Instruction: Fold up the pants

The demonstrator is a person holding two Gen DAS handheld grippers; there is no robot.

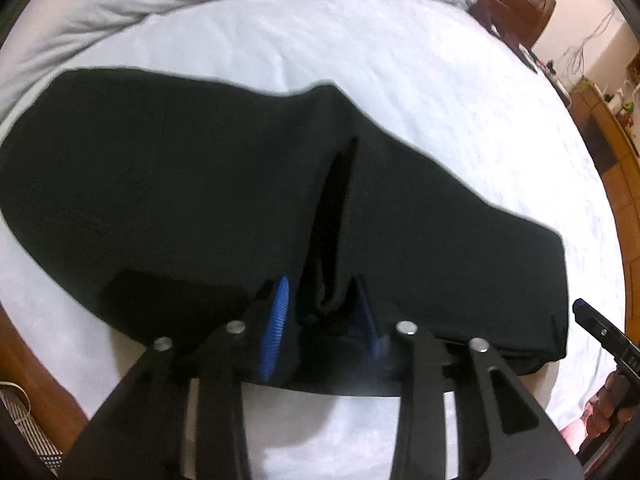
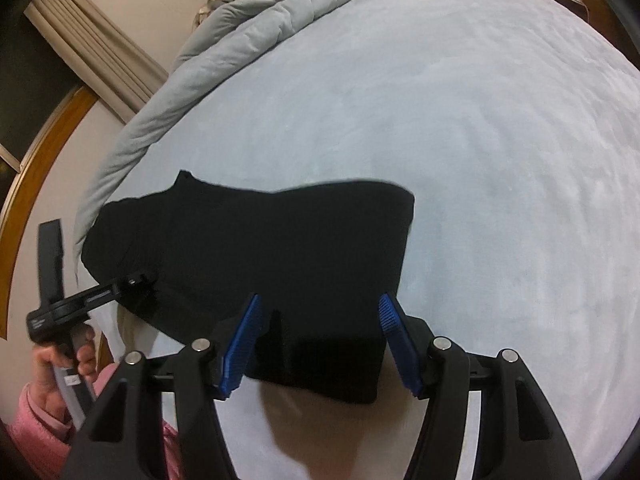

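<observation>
The black pants (image 1: 180,184) lie folded on the pale blue bed sheet (image 1: 360,60). My left gripper (image 1: 324,304) is shut on a pinched ridge of the pants' near edge, with blue pads on either side of the fabric. In the right wrist view the pants (image 2: 280,248) lie spread to the left and ahead. My right gripper (image 2: 318,312) is open, its blue pads straddling the near right corner of the pants without touching. The left gripper (image 2: 140,280) shows at the pants' left edge, and the right gripper's tip (image 1: 588,320) shows in the left wrist view.
A grey duvet (image 2: 240,32) is bunched along the far side of the bed. A wooden bed frame (image 1: 616,168) runs along the right, with a dark wooden nightstand (image 1: 516,8) beyond. A pink-sleeved hand (image 2: 52,364) holds the left gripper. Curtains (image 2: 92,52) hang at the far left.
</observation>
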